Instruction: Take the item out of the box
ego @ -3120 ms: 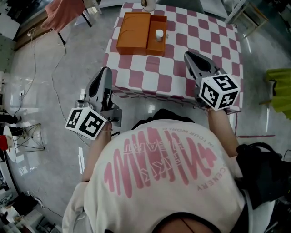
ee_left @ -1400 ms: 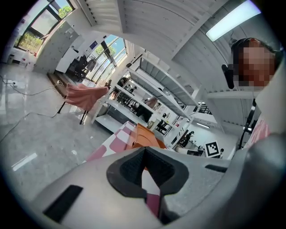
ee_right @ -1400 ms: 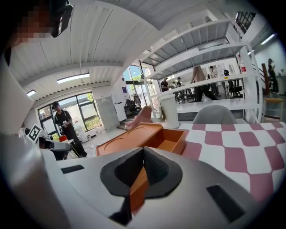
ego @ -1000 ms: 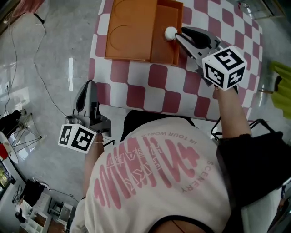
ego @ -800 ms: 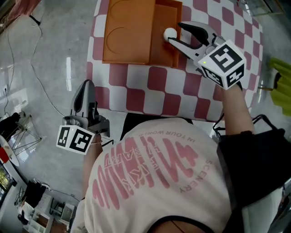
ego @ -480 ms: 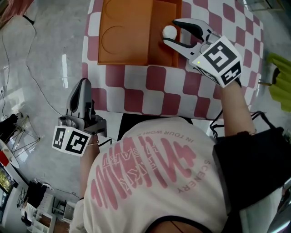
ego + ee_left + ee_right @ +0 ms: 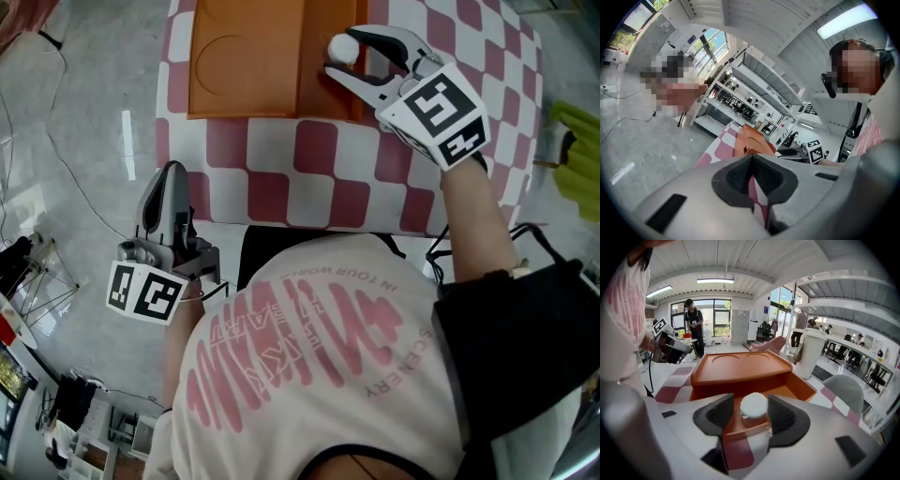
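Fingers (image 7: 718, 414) of the right gripper (image 7: 752, 415) stand apart with the small white-capped jar (image 7: 753, 407) set squarely between them. The pads flank its cap on either side with a sliver of gap each way, so nothing is gripped yet. The jar stands upright, cap up, in the lower compartment at the right side of the orange box (image 7: 740, 366), just beyond the box's near wall, and the jaws reach in over that wall roughly level. In the head view the same picture holds: the right gripper (image 7: 339, 54) brackets the jar (image 7: 342, 47) at the box's (image 7: 244, 56) right end on the checked table (image 7: 319, 159). The grip line therefore crosses the jar's upright axis at cap height, which I judge a fair place to squeeze — straight in, no shift sideways needed. Once held, the way out looks to be upward, since the compartment walls hem it in. The left gripper (image 7: 751, 177) has its jaws pressed together on nothing and hangs off the table's edge over the floor (image 7: 84, 141), well apart from the box — the right one is plainly the nearer.
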Demonstrator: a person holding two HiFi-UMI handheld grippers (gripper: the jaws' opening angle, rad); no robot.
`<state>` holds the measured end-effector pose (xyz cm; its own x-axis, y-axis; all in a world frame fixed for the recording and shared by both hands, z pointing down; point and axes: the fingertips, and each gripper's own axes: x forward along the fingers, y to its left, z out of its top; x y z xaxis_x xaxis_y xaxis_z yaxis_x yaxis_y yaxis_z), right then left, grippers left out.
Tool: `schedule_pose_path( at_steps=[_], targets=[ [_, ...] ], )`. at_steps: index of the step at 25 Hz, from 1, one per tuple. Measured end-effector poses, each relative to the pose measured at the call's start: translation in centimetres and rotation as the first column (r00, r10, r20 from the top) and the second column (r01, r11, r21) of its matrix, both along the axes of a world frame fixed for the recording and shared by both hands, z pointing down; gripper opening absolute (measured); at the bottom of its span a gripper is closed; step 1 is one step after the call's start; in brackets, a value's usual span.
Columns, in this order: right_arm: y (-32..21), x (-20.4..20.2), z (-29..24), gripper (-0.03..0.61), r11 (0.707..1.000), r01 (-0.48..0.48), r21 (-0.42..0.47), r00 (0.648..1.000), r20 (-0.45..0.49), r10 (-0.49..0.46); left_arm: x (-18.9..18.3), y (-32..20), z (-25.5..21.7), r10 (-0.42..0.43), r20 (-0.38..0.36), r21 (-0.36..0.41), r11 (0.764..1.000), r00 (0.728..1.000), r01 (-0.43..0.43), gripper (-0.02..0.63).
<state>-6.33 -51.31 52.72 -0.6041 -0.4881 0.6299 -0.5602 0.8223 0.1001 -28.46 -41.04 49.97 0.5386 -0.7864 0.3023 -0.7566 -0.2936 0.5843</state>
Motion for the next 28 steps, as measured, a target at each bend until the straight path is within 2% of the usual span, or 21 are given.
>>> schedule_pose_path(
  at_steps=[5, 8, 19, 28],
  targets=[
    [0.2, 0.0, 0.2, 0.219, 1.0, -0.005, 0.029, 0.999, -0.049, 0.006, -0.2, 1.0, -0.5, -0.01, 0.001, 0.011, 1.0, 1.0, 0.01, 0.006],
    [0.3, 0.2, 0.1, 0.175, 0.999, -0.021, 0.035, 0.999, -0.044, 0.023, -0.5, 1.6, -0.7, -0.02, 0.003, 0.015, 1.0, 1.0, 0.02, 0.006],
    [0.2, 0.1, 0.0, 0.169, 0.998, -0.055, 0.024, 0.998, -0.033, 0.056, -1.8, 2.4, -1.5, -0.059, 0.003, 0.039, 0.998, 0.998, 0.059, 0.006],
    [-0.1, 0.1, 0.7, 0.163, 0.998, -0.058, 0.016, 0.996, -0.068, 0.059, -2.2, 1.8, -2.4, -0.071, -0.01, 0.073, 0.995, 0.997, 0.072, 0.006]
  ],
)
